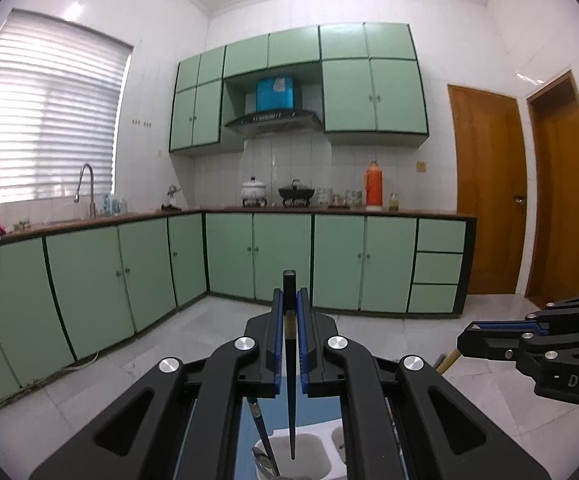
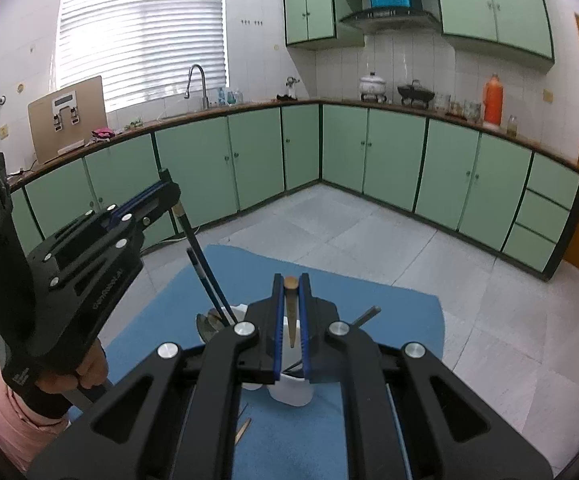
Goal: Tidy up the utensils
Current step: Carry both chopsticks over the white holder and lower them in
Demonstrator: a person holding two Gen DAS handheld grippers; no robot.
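My left gripper (image 1: 289, 300) is shut on a black chopstick (image 1: 290, 380) that hangs point down over a white utensil holder (image 1: 313, 446). A second dark chopstick (image 1: 263, 436) and a spoon (image 1: 263, 462) stand in that holder. My right gripper (image 2: 290, 284) is shut on a wooden chopstick (image 2: 291, 312), held point down above the white holder (image 2: 293, 390). In the right wrist view the left gripper (image 2: 169, 192) sits at the left with its black chopstick (image 2: 197, 252) slanting down to the holder beside the spoon (image 2: 207, 326).
The holder stands on a blue mat (image 2: 369, 360) over a tiled floor. A grey utensil handle (image 2: 365, 316) sticks out to the right of the holder. A wooden stick (image 2: 243, 428) lies on the mat. Green kitchen cabinets (image 1: 281, 256) line the far walls.
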